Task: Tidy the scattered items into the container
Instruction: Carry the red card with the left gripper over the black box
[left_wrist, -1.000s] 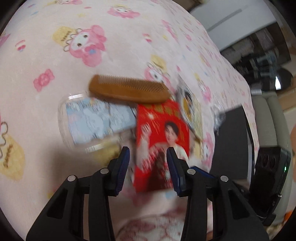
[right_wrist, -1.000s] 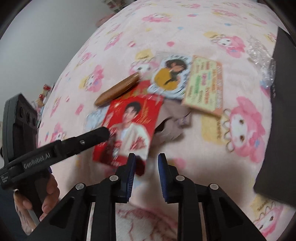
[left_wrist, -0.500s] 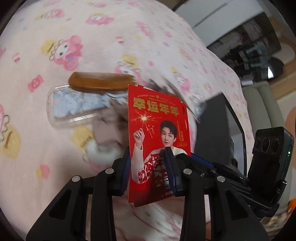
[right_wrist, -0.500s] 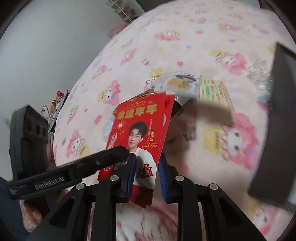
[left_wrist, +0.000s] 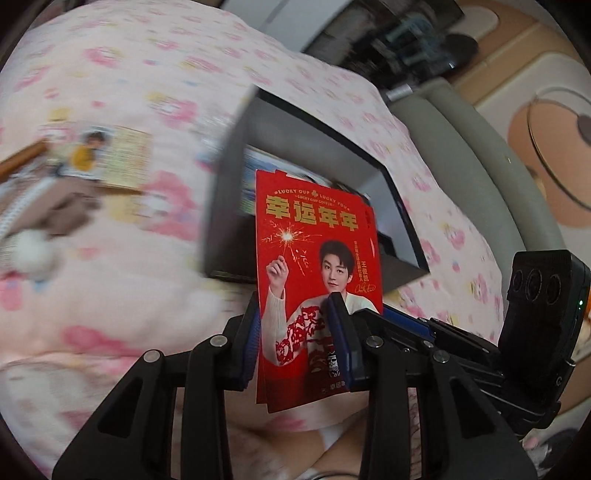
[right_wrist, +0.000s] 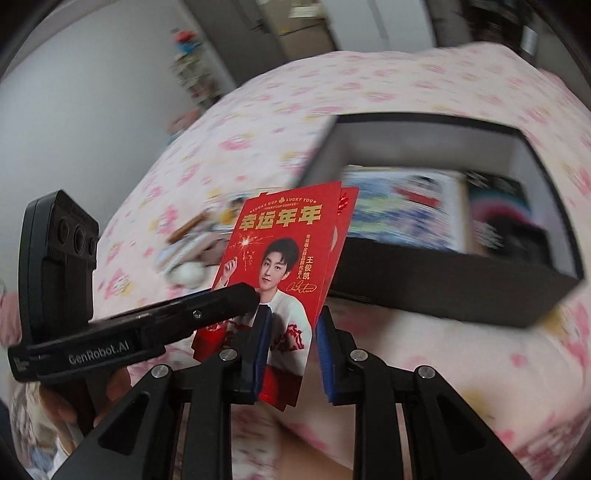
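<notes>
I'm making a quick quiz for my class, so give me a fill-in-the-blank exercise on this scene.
1. The left gripper and right gripper hold red ____ between them.
2. The black box sits on a ____ blanket with cartoon prints.
3. The box already has things in it, so it is not ____.
4. A white pompom lies ____ the box.

Missing words: cards; pink; empty; outside
</notes>
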